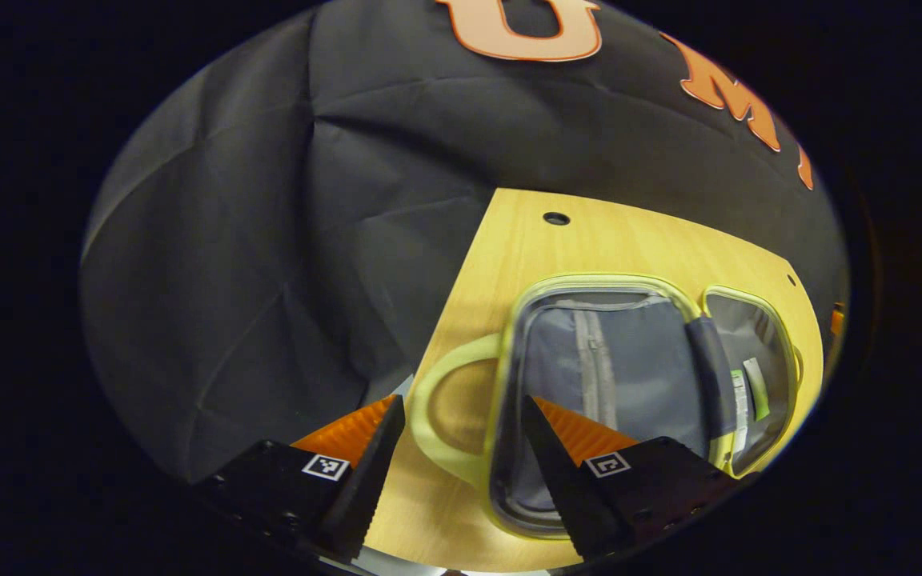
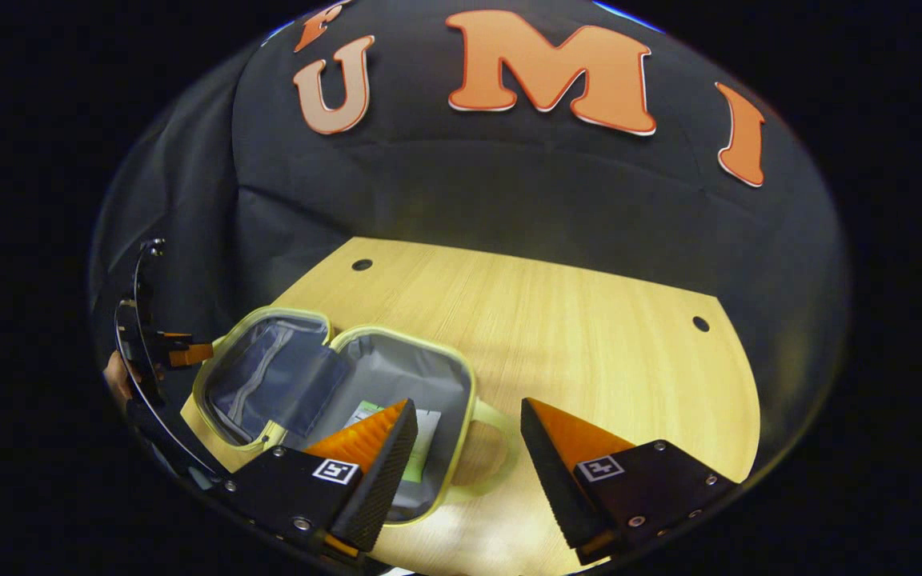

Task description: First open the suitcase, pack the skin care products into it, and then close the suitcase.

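The suitcase [image 2: 333, 392] lies opened flat on the wooden table [image 2: 589, 336], both halves showing their grey lining, with a pale green-yellow rim and a loop handle [image 1: 437, 408] at each outer edge. One half holds a small flat packet [image 2: 421, 436] with green on it (probably one of the skin care products, though it is too small to tell); the other half carries a zipped pocket [image 1: 597, 368]. It looks small and light, with soft fabric inside and a fairly stiff moulded shell, so a half should swing over on its fabric hinge [image 1: 709, 360] without much force. The rim or the handle loop seems the best place to grip, as the lining would only bunch. The left gripper [image 1: 461, 448] hangs above a handle, jaws wide and empty. The right gripper [image 2: 469, 448] hovers over the packet side, jaws likewise wide, holding nothing.
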`<state>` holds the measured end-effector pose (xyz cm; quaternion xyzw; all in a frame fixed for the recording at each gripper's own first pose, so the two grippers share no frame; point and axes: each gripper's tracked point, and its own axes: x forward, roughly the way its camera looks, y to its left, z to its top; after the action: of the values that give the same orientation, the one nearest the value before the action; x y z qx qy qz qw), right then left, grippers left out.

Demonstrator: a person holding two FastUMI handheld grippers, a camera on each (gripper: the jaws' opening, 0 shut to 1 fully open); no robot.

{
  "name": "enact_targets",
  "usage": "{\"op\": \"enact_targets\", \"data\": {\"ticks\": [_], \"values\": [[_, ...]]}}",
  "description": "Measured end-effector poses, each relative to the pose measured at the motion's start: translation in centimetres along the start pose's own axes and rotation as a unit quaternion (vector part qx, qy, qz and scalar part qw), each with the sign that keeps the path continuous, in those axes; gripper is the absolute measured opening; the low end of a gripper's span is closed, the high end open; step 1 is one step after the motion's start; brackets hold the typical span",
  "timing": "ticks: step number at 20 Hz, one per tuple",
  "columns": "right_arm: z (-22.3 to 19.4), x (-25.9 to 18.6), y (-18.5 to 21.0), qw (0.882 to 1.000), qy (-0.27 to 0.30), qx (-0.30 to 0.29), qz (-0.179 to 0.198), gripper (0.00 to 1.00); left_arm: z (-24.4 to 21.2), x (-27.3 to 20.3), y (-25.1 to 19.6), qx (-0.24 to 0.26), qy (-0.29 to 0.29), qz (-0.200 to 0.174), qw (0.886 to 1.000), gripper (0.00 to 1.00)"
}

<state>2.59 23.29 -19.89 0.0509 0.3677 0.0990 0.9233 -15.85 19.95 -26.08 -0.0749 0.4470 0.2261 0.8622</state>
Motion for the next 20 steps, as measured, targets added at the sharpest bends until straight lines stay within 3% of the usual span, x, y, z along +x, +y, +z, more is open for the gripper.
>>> {"op": "enact_targets", "data": {"ticks": [6,8,10,11,14,15,19,20], "values": [[1.8,-2.2,-2.8,0.999,-0.025,0.021,-0.024,0.87,-0.1,2.4,1.2,-0.053,0.021,-0.025,0.998,0.91],[1.9,-2.9,-4.0,0.999,-0.03,0.028,-0.034,0.87,1.1,1.9,0.8,-0.088,0.001,-0.046,0.995,0.92],[2.1,-3.7,-4.9,0.998,-0.039,0.034,-0.044,0.87,0.8,2.3,2.0,-0.095,0.005,-0.026,0.995,0.91],[2.2,-4.1,-5.2,0.997,-0.043,0.037,-0.043,0.87,0.6,2.9,1.7,-0.107,0.013,-0.031,0.994,0.87],[2.5,-5.1,-6.1,0.997,-0.05,0.037,-0.047,0.87,-1.0,4.5,1.0,-0.125,0.051,-0.06,0.989,0.88],[2.8,-5.4,-6.4,0.997,-0.053,0.035,-0.049,0.87,-1.1,5.2,1.0,-0.126,0.054,-0.067,0.988,0.93],[3.9,-7.0,-7.5,0.996,-0.068,0.03,-0.053,0.89,-3.3,7.7,-0.7,-0.114,0.115,-0.131,0.978,0.59],[4.1,-7.3,-7.9,0.995,-0.072,0.031,-0.054,0.9,-3.7,7.9,0.0,-0.1,0.128,-0.118,0.98,0.49]]}}
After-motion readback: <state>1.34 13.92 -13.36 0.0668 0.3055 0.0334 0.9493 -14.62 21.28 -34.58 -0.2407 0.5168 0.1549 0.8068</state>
